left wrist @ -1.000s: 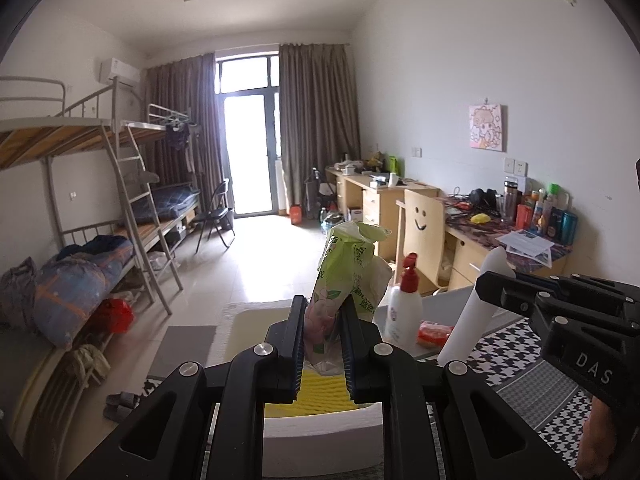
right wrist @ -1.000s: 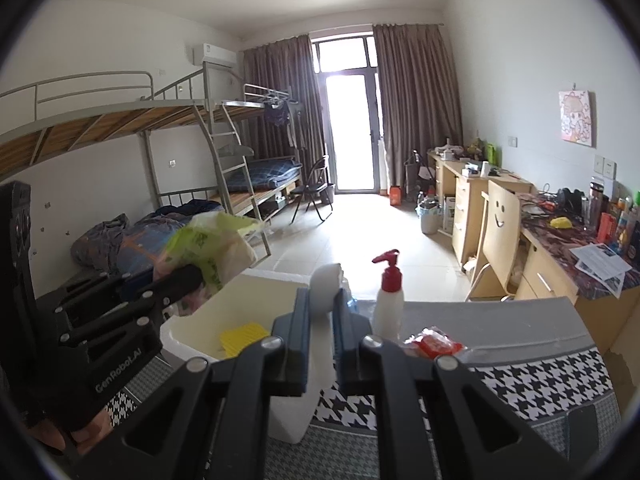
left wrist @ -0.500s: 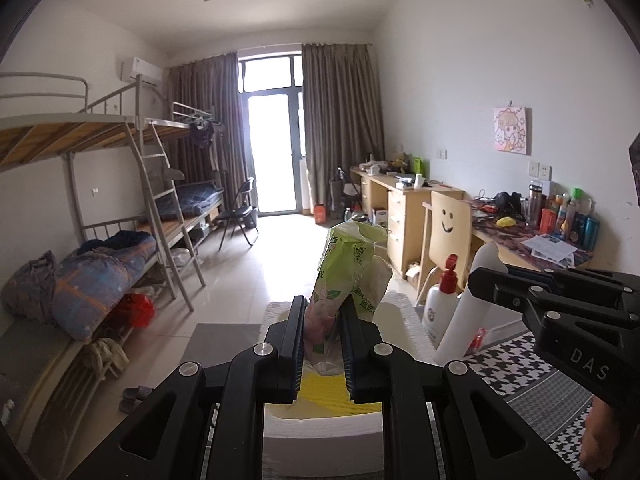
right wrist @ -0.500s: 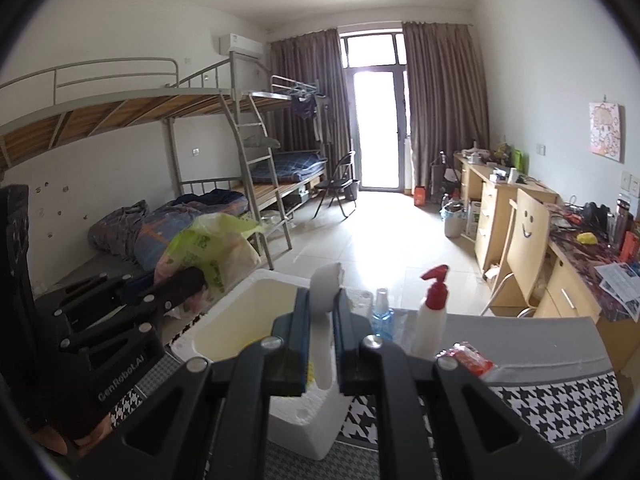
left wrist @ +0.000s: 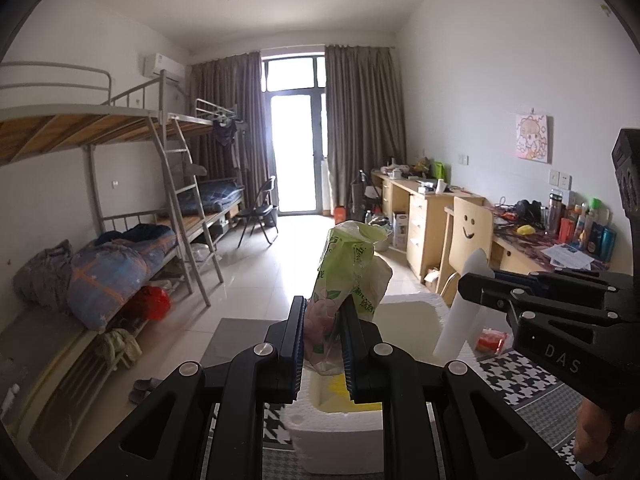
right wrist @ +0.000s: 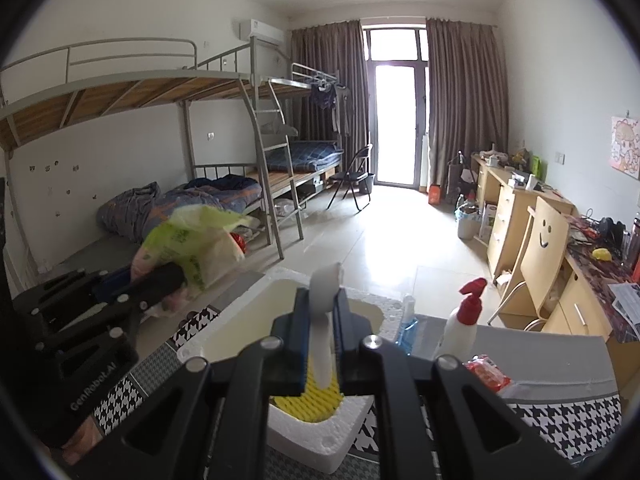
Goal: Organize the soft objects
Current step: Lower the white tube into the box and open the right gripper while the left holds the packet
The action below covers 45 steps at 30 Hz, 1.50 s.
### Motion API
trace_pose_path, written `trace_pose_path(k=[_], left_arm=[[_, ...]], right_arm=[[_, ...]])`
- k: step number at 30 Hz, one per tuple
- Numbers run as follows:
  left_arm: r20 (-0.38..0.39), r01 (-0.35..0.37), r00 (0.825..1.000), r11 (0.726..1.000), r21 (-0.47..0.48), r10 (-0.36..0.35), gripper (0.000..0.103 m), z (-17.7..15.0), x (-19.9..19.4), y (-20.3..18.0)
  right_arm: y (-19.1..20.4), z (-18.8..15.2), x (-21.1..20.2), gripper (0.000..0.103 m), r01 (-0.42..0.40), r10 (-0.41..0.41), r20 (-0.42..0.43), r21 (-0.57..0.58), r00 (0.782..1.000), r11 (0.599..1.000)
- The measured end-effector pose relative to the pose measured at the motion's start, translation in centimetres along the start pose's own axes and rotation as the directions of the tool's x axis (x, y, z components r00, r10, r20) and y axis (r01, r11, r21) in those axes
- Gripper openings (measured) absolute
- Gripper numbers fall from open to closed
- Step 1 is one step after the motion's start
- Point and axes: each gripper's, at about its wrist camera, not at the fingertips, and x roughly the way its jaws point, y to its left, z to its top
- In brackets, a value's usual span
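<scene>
While the dormitory room swings sideways across both wrist views compared with a second ago, the white foam box [right wrist: 320, 432] slides from off to one side to directly under the two tools, so both hands have carried their loads over it. It sits on the houndstooth cloth [right wrist: 560, 420] covering the table, with a yellow ridged sponge [right wrist: 316, 400] already lying inside.

Next in size, the green plastic pack [left wrist: 348, 276], probably tissues though the print is too small to read, stands up out of the left gripper [left wrist: 322, 344], whose jaws stand narrow, pinching its lower end above the box opening. The right gripper [right wrist: 323, 344] is nearly closed on a thin white foam strip [right wrist: 325, 320], which hangs between the pads above the sponge.

Both grips look unchanged; only the position has shifted. I judge the carry almost done, with lowering and letting go of both soft items into the box as what remains. The spray bottle [right wrist: 460, 324] and red packet [right wrist: 486, 372] stand beside the box, untouched.
</scene>
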Motion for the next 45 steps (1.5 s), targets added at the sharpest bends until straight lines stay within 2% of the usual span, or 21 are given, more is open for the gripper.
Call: trace_pose_path(k=[5, 12, 22, 28, 30, 32, 33, 34, 35, 36, 37, 45], left_arm=[[-0.012, -0.008, 1.000, 1.000, -0.011, 0.007, 0.017, -0.1, 0.4, 0.6], [-0.023, 0.025, 0.999, 0.999, -0.030, -0.026, 0.017, -0.1, 0.3, 0.8], [-0.047, -0.006, 0.999, 0.999, -0.039, 0.004, 0.017, -0.6, 1.1, 1.6], [-0.062, 0.007, 0.998, 0.999, -0.050, -0.010, 0.017, -1.0, 1.4, 1.5], [-0.063, 0.009, 0.998, 0.999, -0.053, -0.012, 0.017, -1.1, 1.4, 1.6], [-0.064, 0.007, 0.998, 0.998, -0.056, -0.010, 0.017, -1.1, 1.4, 1.7], [-0.065, 0.006, 0.998, 0.998, -0.058, -0.010, 0.017, -1.2, 1.5, 1.7], [-0.067, 0.006, 0.998, 0.998, -0.060, -0.010, 0.017, -1.1, 1.5, 1.8], [-0.068, 0.006, 0.998, 0.998, -0.061, -0.010, 0.017, -1.2, 1.6, 1.9], [-0.069, 0.006, 0.998, 0.998, -0.060, -0.010, 0.017, -1.2, 1.6, 1.9], [-0.071, 0.006, 0.997, 0.998, -0.058, -0.010, 0.017, -1.2, 1.7, 1.9], [-0.084, 0.012, 0.996, 0.998, -0.058, -0.017, 0.017, -1.2, 2.2, 2.2]], right_arm=[[-0.1, -0.4, 1.1, 0.013, -0.007, 0.007, -0.047, -0.001, 0.999, 1.000], [0.3, -0.5, 2.0, 0.013, -0.010, 0.009, -0.076, -0.014, 0.997, 1.000], [0.7, -1.0, 3.9, 0.013, -0.019, 0.017, -0.125, -0.013, 0.992, 1.000], [0.8, -1.1, 5.1, 0.014, -0.023, 0.021, -0.159, -0.010, 0.987, 1.000], [0.9, -1.2, 5.4, 0.021, -0.020, 0.018, -0.166, -0.014, 0.986, 1.000], [1.0, -1.2, 5.5, 0.023, -0.014, 0.010, -0.166, -0.021, 0.986, 1.000], [1.0, -1.1, 5.6, 0.028, -0.013, 0.008, -0.171, -0.024, 0.985, 1.000], [1.0, -1.1, 5.7, 0.043, -0.011, 0.006, -0.179, -0.027, 0.984, 1.000], [0.9, -1.0, 5.9, 0.053, -0.013, 0.007, -0.190, -0.032, 0.982, 0.999], [0.9, -1.1, 6.0, 0.067, -0.016, 0.008, -0.191, -0.038, 0.982, 0.999], [1.0, -1.2, 5.9, 0.070, -0.010, 0.003, -0.180, -0.041, 0.984, 0.999], [0.6, -1.6, 5.8, 0.071, -0.001, -0.003, -0.181, -0.024, 0.983, 1.000]])
